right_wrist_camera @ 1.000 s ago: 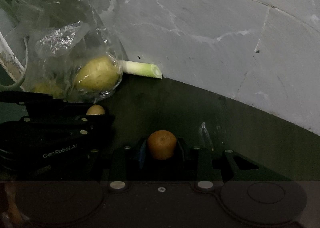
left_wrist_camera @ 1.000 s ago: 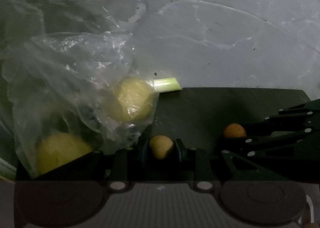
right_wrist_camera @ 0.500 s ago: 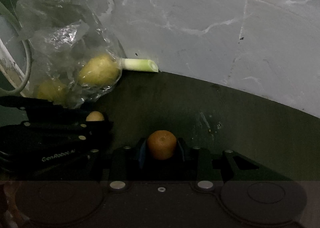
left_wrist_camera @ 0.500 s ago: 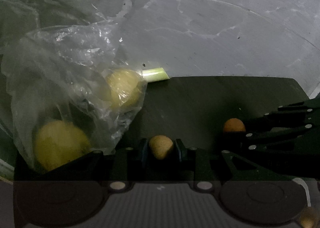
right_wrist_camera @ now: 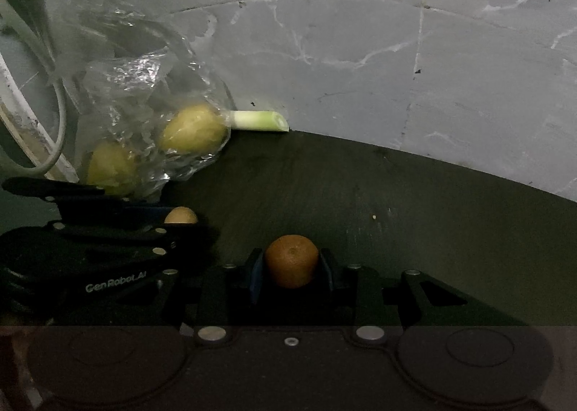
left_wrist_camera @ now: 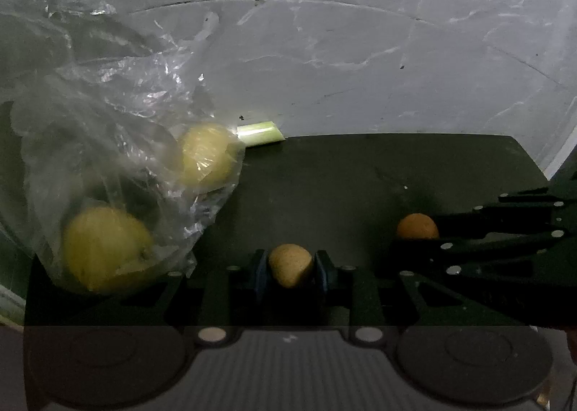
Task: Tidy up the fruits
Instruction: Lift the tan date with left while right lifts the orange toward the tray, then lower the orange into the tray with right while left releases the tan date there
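Left gripper (left_wrist_camera: 290, 268) is clamping a tan fruit (left_wrist_camera: 289, 265) between its jaws, while right gripper (right_wrist_camera: 291, 265) is clamping a brown fruit (right_wrist_camera: 291, 260).

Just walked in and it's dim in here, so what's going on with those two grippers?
A person is sorting fruit with a handheld gripper in each hand. The left gripper has its jaws closed on a small tan fruit, and the right gripper is closed on a small brown fruit. Both are held over a dark tabletop. At the left, a clear plastic bag holds two yellow fruits, with a cut green stalk beside it against the wall.
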Demonstrator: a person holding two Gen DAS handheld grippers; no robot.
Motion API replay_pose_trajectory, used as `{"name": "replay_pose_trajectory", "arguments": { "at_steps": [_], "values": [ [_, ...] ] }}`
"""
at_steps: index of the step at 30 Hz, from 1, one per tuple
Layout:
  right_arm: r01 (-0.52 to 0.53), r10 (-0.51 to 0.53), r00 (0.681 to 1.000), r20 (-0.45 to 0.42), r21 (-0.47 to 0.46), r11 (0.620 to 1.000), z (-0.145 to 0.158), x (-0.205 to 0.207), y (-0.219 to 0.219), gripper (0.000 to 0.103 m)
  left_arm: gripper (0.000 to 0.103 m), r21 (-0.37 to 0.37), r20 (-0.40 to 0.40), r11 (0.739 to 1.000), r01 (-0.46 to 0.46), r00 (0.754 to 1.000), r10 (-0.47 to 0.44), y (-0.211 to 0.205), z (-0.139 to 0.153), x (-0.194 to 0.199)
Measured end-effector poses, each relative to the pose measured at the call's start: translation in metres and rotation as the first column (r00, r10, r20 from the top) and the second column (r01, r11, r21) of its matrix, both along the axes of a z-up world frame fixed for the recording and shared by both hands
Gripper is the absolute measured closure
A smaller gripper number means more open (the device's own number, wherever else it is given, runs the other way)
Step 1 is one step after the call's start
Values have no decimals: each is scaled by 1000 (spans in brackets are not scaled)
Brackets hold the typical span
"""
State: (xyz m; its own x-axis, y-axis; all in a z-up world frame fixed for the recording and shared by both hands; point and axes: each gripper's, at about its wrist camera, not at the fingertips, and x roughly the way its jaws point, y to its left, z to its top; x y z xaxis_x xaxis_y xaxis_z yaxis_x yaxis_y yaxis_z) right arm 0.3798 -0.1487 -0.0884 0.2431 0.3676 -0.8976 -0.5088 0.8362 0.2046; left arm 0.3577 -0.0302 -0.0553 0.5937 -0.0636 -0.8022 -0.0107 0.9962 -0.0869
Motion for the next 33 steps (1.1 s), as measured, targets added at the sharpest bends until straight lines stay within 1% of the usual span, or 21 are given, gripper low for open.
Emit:
{"name": "replay_pose_trajectory", "arguments": {
  "at_steps": [21, 33],
  "values": [
    [11, -11, 1000, 2, 24, 1000, 25, -40, -25, 69, 72, 2, 6, 1000, 3, 1000, -3, -13, 8, -24],
    [22, -22, 1000, -6, 32, 999, 33, -66, -35, 69, 72, -2, 10, 1000, 14, 1000, -14, -26, 18, -52]
  ]
}}
